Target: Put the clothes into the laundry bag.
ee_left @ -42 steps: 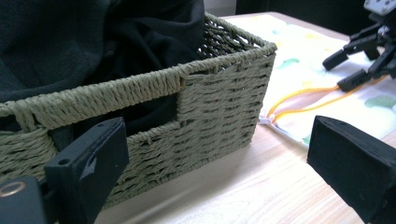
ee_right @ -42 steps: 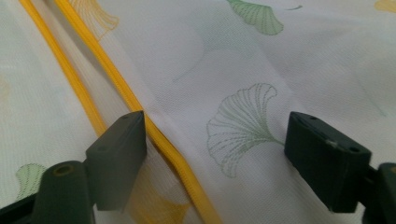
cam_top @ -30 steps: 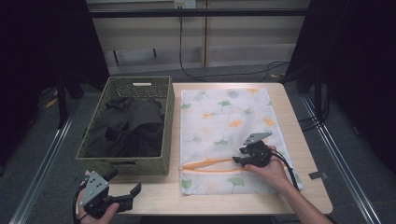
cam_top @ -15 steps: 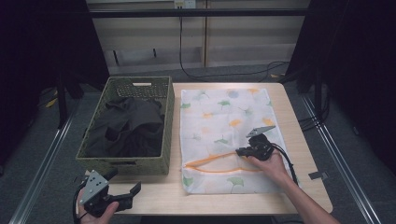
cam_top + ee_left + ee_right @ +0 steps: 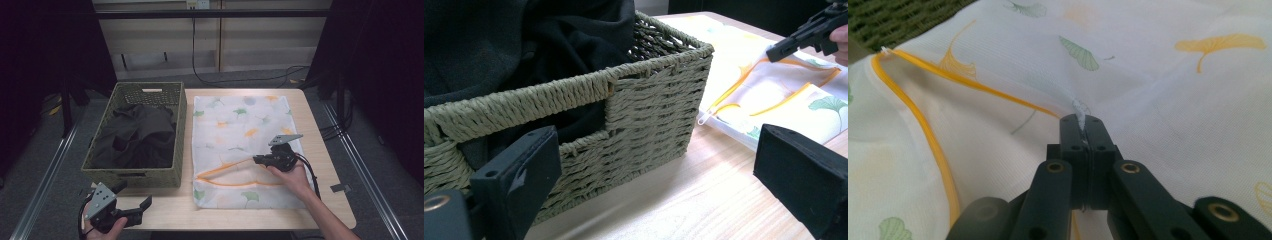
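On the table's right half, the right gripper (image 5: 256, 160) pinches the mesh laundry bag (image 5: 240, 125).
Its jaws have just closed tight on a fold of white fabric beside the bag's orange zipper (image 5: 938, 145), which gapes open. At the table's near left edge, the left gripper (image 5: 136, 206) hangs wide open with nothing in it, just beside the woven basket (image 5: 135, 177) of dark clothes (image 5: 135, 135).
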The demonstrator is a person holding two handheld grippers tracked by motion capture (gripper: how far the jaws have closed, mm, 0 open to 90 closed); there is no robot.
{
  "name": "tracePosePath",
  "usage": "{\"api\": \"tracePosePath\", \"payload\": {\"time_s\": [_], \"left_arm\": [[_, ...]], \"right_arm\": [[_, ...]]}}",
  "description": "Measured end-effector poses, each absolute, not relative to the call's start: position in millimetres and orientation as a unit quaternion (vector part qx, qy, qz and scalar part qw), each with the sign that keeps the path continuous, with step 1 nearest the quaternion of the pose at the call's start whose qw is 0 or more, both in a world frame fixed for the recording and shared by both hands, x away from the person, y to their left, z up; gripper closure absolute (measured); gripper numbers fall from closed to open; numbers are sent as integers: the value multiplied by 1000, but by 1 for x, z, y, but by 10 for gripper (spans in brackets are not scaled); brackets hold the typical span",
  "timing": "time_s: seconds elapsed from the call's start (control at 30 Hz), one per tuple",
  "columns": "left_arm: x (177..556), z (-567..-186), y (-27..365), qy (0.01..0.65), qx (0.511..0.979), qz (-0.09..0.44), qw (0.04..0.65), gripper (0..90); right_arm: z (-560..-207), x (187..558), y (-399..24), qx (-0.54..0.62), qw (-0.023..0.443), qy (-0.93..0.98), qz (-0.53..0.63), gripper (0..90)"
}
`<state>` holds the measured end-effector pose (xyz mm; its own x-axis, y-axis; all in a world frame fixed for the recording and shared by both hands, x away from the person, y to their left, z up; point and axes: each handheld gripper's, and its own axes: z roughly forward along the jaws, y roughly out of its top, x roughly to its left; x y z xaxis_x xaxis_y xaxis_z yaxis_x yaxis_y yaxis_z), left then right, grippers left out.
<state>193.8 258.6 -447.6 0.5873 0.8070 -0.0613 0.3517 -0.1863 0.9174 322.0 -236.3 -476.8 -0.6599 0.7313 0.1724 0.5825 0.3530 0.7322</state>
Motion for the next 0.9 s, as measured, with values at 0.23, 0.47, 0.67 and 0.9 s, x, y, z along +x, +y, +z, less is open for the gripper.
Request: {"api": "tracePosePath", "payload": {"time_s": [0.23, 0.47, 0.67, 0.9], "left_arm": [[194, -448, 257, 386, 739, 219, 506, 48], [193, -448, 256, 383, 742, 209, 509, 48], [192, -447, 255, 381, 737, 202, 521, 48], [193, -447, 255, 382, 733, 197, 527, 44]], "right_arm": [[-465, 320, -240, 402, 106, 803, 428, 892], [-453, 315, -238, 392, 118, 792, 453, 891], [-441, 314, -241, 395, 131, 777, 473, 892], [-425, 319, -236, 387, 143, 766, 493, 890]]}}
